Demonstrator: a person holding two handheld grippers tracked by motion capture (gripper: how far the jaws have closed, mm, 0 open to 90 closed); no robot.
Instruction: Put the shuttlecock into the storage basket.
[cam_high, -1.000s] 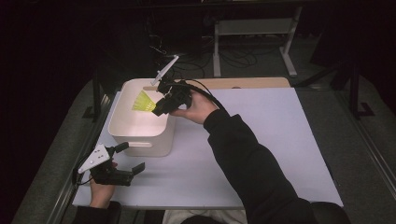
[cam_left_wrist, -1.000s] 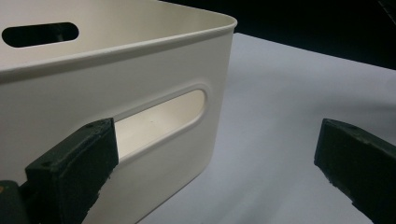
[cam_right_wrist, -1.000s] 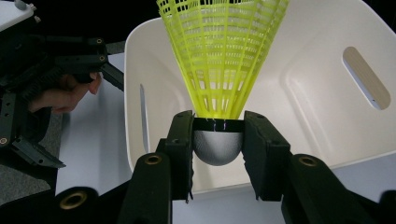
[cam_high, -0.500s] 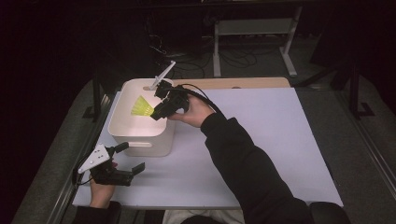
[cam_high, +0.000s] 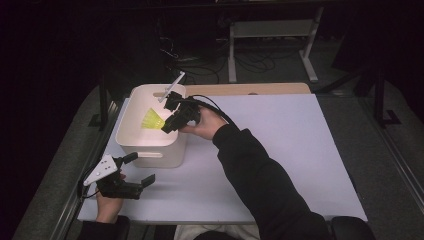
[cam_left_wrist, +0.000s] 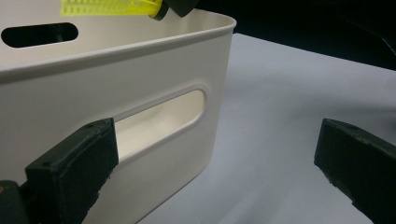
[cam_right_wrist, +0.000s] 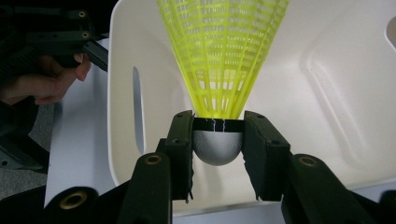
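right gripper (cam_high: 169, 124): clamped on the grey cork end of the yellow shuttlecock (cam_high: 151, 120), left of centre in the high view
shuttlecock: skirt sticking out over the inside of the white bin (cam_high: 167, 152), hanging above its floor
left gripper (cam_high: 136, 170): jaws wide apart, nothing in them, lower left, just beside the bin's near wall
table mat (cam_high: 280, 145): pale, bin sits on its left part

A white sheet (cam_high: 280, 150) covers the desk, with a strip of bare light wood (cam_high: 250, 89) showing along its far edge. Grey floor mats (cam_high: 380, 140) flank the desk on either side. Behind the desk, in the dark background, stands a pale metal frame (cam_high: 272, 31) on two legs, with loose cables (cam_high: 200, 62) lying on the floor near it.
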